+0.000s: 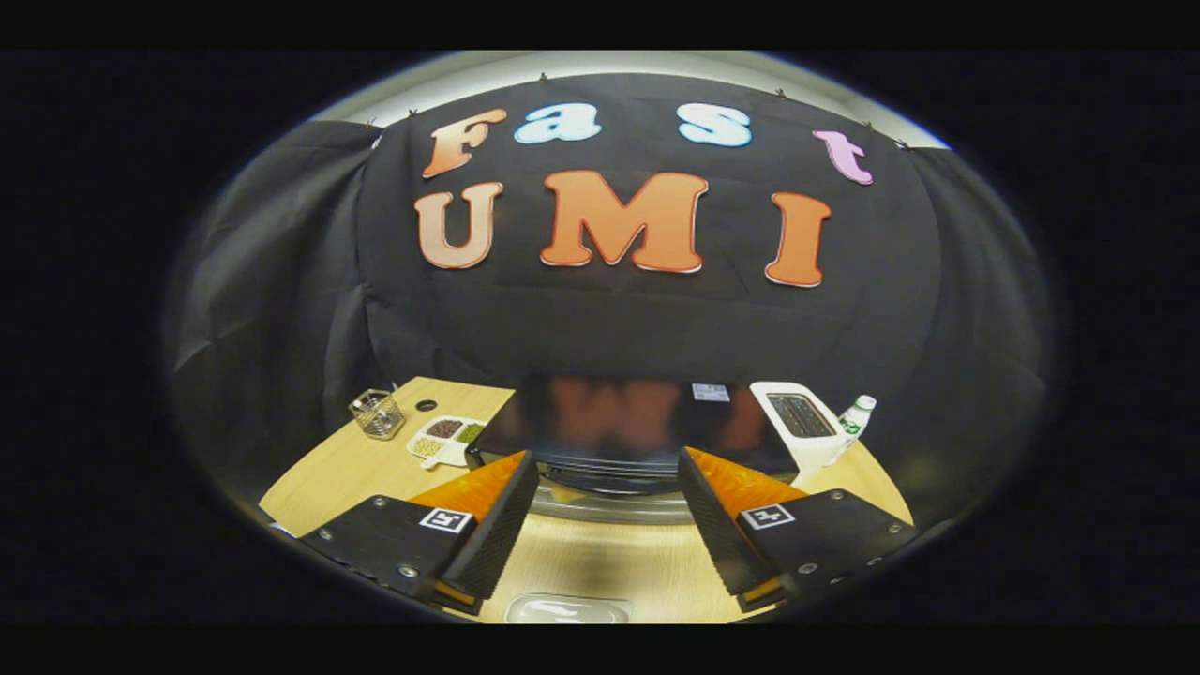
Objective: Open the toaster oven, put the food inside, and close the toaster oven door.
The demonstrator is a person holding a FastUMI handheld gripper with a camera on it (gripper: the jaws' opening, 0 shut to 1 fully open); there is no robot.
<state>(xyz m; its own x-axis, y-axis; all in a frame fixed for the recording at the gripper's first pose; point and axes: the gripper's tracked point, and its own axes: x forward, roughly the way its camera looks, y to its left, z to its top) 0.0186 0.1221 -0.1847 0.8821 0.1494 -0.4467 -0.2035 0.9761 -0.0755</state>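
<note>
A black toaster oven with a glossy top stands on the wooden table just ahead of my fingers. Its front handle bar shows low between them, and the door looks shut. My gripper is open, with one finger toward each side of the oven's front and nothing held between them. On the table close below the gripper lies a pale, shiny tray or plate, only partly seen; I cannot tell what is on it.
A white pop-up toaster stands right of the oven with a small green-labelled bottle beside it. To the oven's left are a white divided dish of beans and a wire basket. Black cloth walls the booth.
</note>
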